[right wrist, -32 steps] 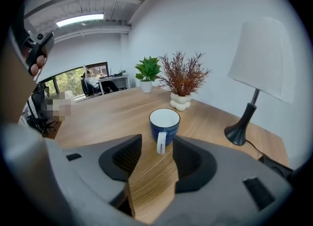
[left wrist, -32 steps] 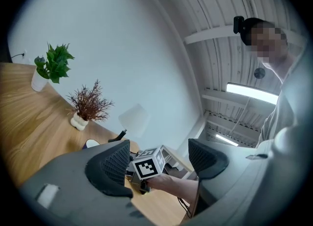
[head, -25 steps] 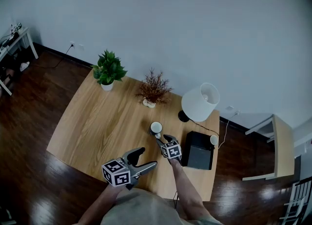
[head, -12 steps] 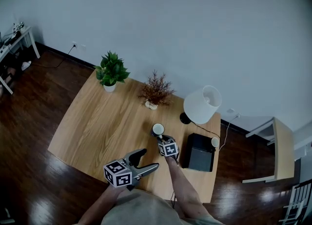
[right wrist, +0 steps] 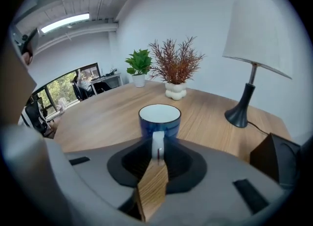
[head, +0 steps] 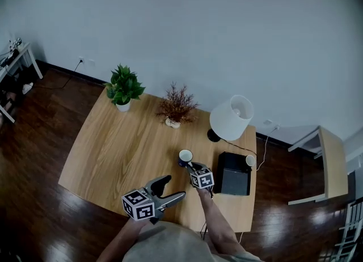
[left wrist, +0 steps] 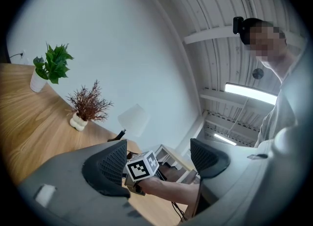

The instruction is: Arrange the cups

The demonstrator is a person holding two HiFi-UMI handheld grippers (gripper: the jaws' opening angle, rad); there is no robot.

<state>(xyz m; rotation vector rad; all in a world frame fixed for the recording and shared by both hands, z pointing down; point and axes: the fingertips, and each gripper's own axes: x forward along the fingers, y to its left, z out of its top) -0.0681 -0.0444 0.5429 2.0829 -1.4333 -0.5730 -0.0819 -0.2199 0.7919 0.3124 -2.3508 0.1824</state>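
While upright, cup handle [right wrist: 157,141] inside right claw [right wrist: 157,156].

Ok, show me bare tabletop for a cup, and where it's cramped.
Widest bare patch: the left half of the table, bordered by the green plant, the dried plant and the blue cup. Cramped: the right end, where lamp, black box, a white cup and the right gripper holding the blue cup crowd together.

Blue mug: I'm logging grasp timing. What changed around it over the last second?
The right tongs closed on the white handle of the blue mug; a second ago they were open. The mug stays on the table. The left tongs stayed open and empty, and the lamp kept its place.
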